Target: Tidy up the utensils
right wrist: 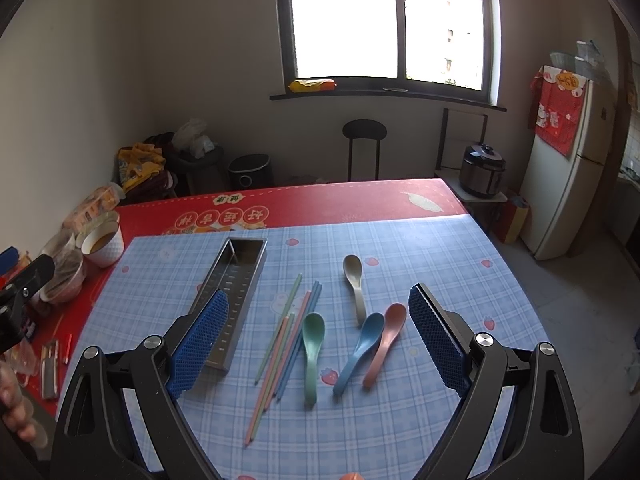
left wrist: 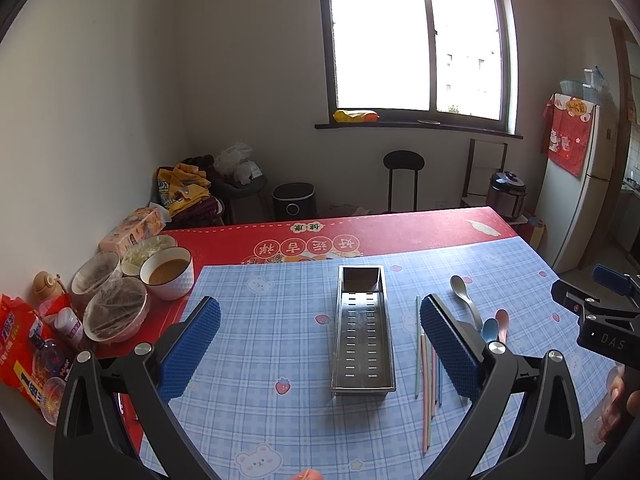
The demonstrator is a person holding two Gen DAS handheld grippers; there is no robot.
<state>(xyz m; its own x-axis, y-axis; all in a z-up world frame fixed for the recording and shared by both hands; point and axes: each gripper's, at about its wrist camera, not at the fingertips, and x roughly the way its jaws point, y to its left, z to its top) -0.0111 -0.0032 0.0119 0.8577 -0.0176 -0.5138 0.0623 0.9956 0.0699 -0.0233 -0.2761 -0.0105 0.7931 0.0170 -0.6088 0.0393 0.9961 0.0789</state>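
Daylight from a wide window [right wrist: 384, 20] falls on a table covered by a red cloth [right wrist: 320, 204] with a blue checked mat [right wrist: 420, 280] laid over its near part. On the mat a long steel tray [left wrist: 362, 332] with slotted floor lies lengthwise, empty. Just right of it lie the chopsticks [right wrist: 286, 340], a loose bundle of pastel sticks in green, pink and blue, roughly parallel and angled toward the tray's far end. Right of those are four spoons: a green spoon [right wrist: 313, 344] nearest the chopsticks, a blue spoon [right wrist: 360, 352] and a pink spoon [right wrist: 386, 340] touching side by side, and a grey spoon [right wrist: 354, 280] farther back, its handle reaching toward the blue one. The left gripper [left wrist: 320, 344] hangs above the mat with its fingers spread wide, the tray lying between them in view, nothing held. The right gripper [right wrist: 318, 340] hangs likewise spread and empty over the chopsticks and spoons. At the table's left edge stand bowls [left wrist: 116, 308], some under plastic film, one white bowl [left wrist: 168, 276] with brown liquid, beside snack packets [left wrist: 24, 352]. Behind the table are a stool [right wrist: 364, 148], a cooker [right wrist: 482, 174] and a fridge [right wrist: 568, 168].
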